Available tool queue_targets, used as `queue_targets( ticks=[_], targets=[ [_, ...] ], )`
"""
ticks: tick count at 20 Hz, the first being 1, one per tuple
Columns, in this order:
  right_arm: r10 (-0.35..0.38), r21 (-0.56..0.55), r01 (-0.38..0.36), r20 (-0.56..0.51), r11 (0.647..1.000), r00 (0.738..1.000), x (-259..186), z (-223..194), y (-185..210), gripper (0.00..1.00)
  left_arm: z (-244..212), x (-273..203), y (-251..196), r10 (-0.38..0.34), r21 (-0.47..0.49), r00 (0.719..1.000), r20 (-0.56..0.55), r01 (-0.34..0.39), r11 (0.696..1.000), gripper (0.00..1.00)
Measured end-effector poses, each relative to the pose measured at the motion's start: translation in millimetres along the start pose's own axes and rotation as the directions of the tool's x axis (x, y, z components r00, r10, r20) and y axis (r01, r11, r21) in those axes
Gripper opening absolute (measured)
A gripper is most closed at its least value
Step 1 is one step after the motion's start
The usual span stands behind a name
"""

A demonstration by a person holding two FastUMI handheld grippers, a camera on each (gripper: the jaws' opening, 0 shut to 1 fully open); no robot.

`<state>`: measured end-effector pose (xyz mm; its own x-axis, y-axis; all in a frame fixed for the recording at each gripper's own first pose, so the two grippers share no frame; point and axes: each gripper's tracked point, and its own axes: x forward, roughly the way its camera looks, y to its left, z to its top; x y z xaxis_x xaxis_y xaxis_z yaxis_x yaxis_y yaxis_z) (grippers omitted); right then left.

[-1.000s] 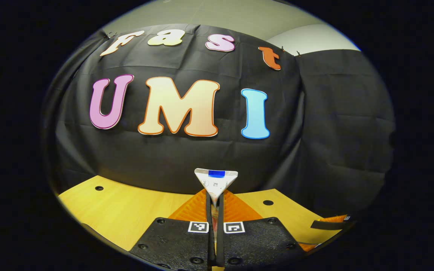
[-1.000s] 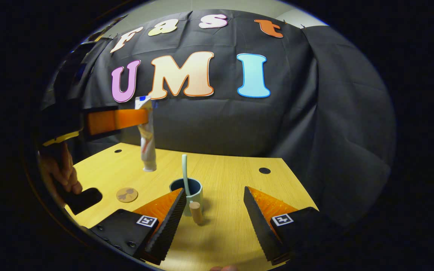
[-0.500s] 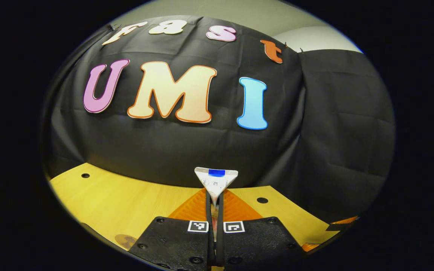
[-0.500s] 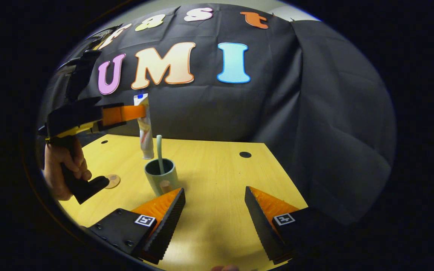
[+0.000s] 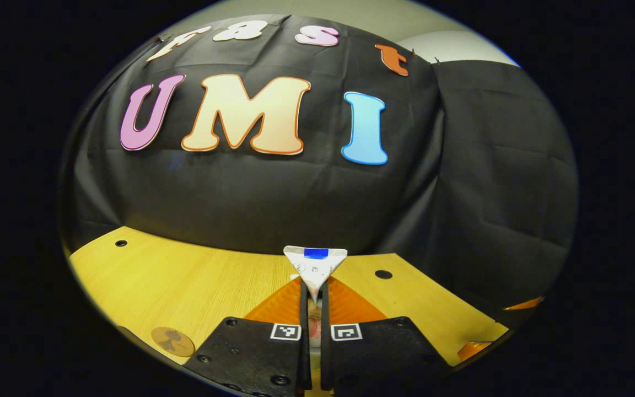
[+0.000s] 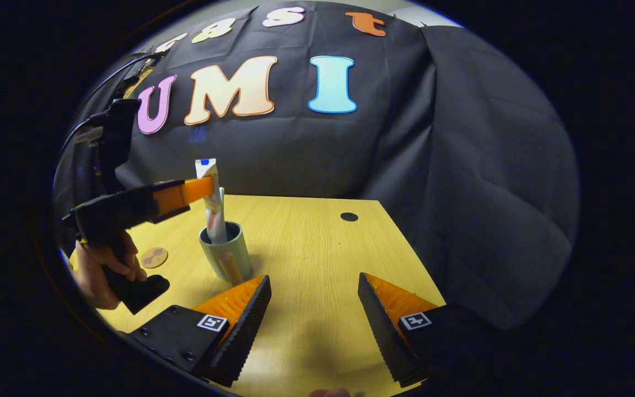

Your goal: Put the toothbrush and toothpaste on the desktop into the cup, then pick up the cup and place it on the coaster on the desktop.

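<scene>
In the right gripper view, a grey-green cup [image 6: 224,255] with a wooden handle stands on the yellow desktop [image 6: 306,248]. The white toothpaste tube [image 6: 213,203] hangs upright with its lower end inside the cup's mouth. My left gripper [image 6: 199,188] is shut on the tube near its top. A sliver of the pale toothbrush [image 6: 222,192] peeks out behind the tube. In the left gripper view, the tube's crimped end [image 5: 315,263] sticks up between the shut left gripper [image 5: 315,292]. My right gripper [image 6: 313,309] stands open, right of the cup and nearer than it, holding nothing.
A small round brown coaster [image 6: 154,257] lies left of the cup; it also shows as the coaster [image 5: 172,341] at the lower left. A hand [image 6: 102,270] holds the left gripper's grip. Two round holes [image 6: 349,216] [image 5: 383,274] mark the desktop near the black cloth wall.
The left gripper has carried the toothpaste over the cup and lowered its bottom end into the mouth. The right gripper has drawn back, so the cup looks farther off and to the left.
</scene>
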<state>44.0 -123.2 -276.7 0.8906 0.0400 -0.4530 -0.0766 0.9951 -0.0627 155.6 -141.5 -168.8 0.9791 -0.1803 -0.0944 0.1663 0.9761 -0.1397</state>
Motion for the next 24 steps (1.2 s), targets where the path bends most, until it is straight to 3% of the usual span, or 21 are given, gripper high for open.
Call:
queue_targets(
  ticks=[3,4,6,8,13,15,24],
  targets=[
    [-0.001,-0.002,0.001,-0.003,1.0,1.0,-0.8,-0.3,-2.5,0.98,-19.2,-2.9,-2.7,0.003,-0.002,0.999,-0.048,-0.004,1.0,0.09],
    [-0.003,-0.002,0.003,-0.003,1.0,1.0,-2.0,-0.1,-4.2,1.0,-22.9,-5.5,-2.1,0.011,0.004,0.998,-0.061,-0.011,1.0,0.16],
    [-0.004,-0.001,0.004,-0.005,1.0,1.0,-2.1,-2.0,-4.5,1.0,-19.2,-7.9,-6.3,0.005,0.018,0.999,-0.041,-0.004,1.0,0.42],
    [-0.003,-0.002,0.003,-0.007,1.0,1.0,-3.4,-1.9,-4.0,1.0,-15.0,-11.0,-8.2,0.0,0.033,0.999,-0.032,0.001,0.999,0.6],
    [0.032,0.016,-0.032,-0.013,0.999,0.999,-7.4,3.8,9.2,1.0,-0.7,-26.6,1.6,0.035,0.023,0.999,-0.011,-0.035,0.999,0.76],
    [0.059,0.025,-0.059,-0.02,0.998,0.998,-7.0,9.2,18.1,1.0,7.1,-36.9,10.0,0.058,0.016,0.998,0.0,-0.058,0.998,0.94],
    [0.142,0.025,-0.141,-0.058,0.99,0.988,3.6,38.1,62.2,1.0,66.6,-92.0,76.0,0.181,0.042,0.983,0.031,-0.183,0.982,0.95]
  ],
)
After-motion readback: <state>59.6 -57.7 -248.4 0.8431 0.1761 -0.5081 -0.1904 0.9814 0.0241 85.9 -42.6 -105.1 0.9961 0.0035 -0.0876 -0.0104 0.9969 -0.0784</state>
